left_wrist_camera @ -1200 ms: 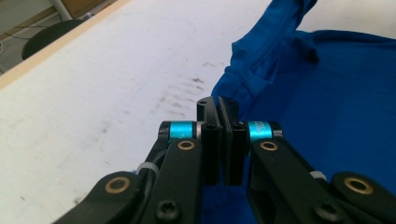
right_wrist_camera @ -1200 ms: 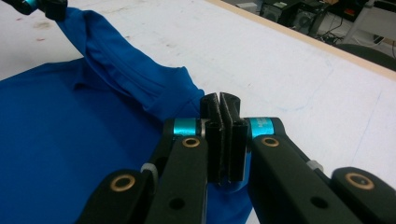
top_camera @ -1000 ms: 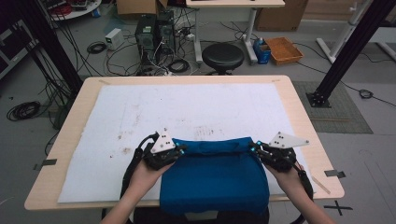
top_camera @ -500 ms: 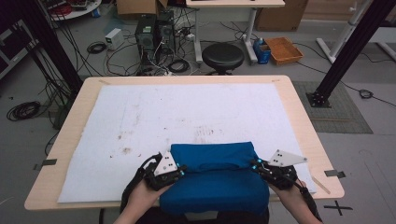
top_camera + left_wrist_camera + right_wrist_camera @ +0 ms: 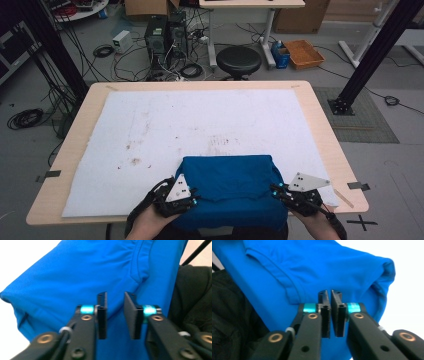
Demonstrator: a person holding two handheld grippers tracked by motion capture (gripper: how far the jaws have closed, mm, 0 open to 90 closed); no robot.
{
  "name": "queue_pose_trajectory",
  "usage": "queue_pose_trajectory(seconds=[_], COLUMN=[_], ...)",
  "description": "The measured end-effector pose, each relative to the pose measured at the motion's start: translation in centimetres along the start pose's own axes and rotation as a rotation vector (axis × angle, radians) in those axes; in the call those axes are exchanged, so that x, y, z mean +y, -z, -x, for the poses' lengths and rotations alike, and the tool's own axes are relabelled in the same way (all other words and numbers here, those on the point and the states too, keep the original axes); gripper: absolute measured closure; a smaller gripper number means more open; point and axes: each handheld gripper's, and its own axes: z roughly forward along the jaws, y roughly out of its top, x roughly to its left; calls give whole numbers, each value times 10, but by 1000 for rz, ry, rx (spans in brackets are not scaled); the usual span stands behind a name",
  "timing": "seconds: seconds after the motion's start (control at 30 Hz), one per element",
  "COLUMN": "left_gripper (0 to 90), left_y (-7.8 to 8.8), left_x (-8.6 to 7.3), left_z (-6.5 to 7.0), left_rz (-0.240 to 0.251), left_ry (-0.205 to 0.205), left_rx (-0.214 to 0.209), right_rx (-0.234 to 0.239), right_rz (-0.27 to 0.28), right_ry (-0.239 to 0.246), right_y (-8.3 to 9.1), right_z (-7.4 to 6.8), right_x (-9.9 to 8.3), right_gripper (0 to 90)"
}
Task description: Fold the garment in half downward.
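At table's near edge, blue cloth (image 5: 227,192) cut off

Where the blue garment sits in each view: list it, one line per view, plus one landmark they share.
High view: blue garment at the near table edge, between both grippers.
Left gripper view: blue garment fills the middle, behind the jaws.
Right gripper view: blue garment across the top and middle.
Shared landmark: white table cover.
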Motion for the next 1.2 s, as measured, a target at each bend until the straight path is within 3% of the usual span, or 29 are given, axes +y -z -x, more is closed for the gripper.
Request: queue_pose_trajectory(seconds=[0.13, 0.23, 0.4, 0.5, 0.57, 0.67, 0.77, 0.9, 1.0, 1.2], left_gripper=[612, 584, 543, 523, 507, 509, 560, 678, 809, 845], left_y=[4, 1, -13, -24, -32, -41, -42, -42, -41, -40], left_x=[7, 15, 23, 23, 20, 17, 16, 15, 17, 20], left_z=[-20, -41, -83, -102, -108, -110, -107, -104, -100, -107], left_rz=[58, 107, 112, 65, 15, -48, -50, -47, -50, -40], left_ry=[106, 195, 364, 442, 466, 474, 461, 449, 410, 395], left_rx=[44, 96, 158, 164, 168, 157, 165, 151, 149, 152], right_rx=[-49, -80, -94, -59, -54, -51, -40, -16, 0, -4], right_rz=[52, 88, 82, 40, -7, -82, -113, -108, -97, -33], right_ry=[-62, -159, -310, -375, -385, -389, -367, -356, -337, -296], right_y=[3, -3, -28, -49, -61, -72, -74, -73, -72, -67], right_z=[17, 40, 75, 87, 89, 92, 93, 92, 92, 94], right_x=[10, 22, 42, 47, 47, 40, 33, 32, 32, 37], right_gripper=[747, 663, 548, 501, 508, 585, 669, 746, 844, 865])
